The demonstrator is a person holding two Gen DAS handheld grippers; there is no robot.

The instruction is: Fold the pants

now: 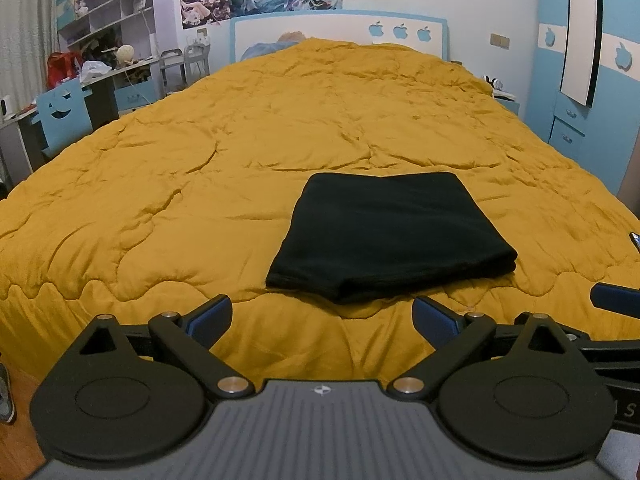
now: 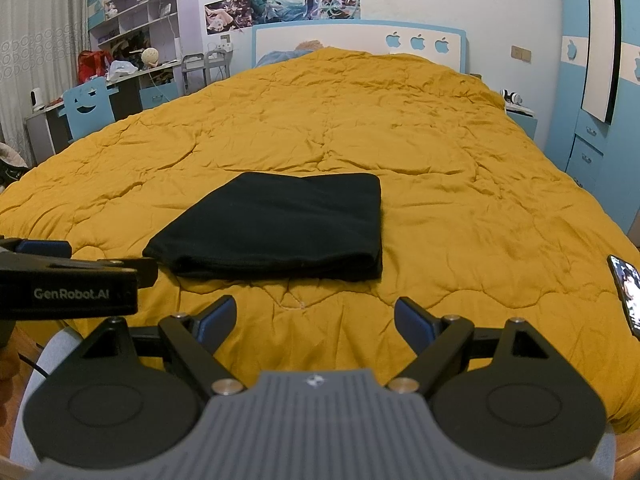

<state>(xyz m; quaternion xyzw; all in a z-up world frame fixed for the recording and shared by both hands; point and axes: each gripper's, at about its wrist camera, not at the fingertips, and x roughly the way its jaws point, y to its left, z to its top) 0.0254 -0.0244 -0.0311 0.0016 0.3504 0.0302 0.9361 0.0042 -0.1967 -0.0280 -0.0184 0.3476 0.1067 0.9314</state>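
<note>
The black pants lay folded into a thick, roughly rectangular bundle on the bed, near its foot edge and about midway across its width. Their cloth looked soft and matte, with stacked layers showing along the rounded near fold. Under them, a mustard-yellow quilt covered the whole bed; it was puffy, stitched in wavy lines and creased all over.

The left claw hung just off the foot edge, short of the pants and not touching them, its two black fingers spread wide apart with nothing between them. Blue, flat pads lined the inner faces of the fingers. The right claw sat beside it, likewise spread wide and holding nothing, facing the bundle's near right corner.

A phone with a lit screen lay on the quilt near the bed's right edge, well apart from the pants. At the head stood a white headboard with a blue border and three blue apple shapes. A blue chair with a cut-out smiling face stood off the bed's left side.
</note>
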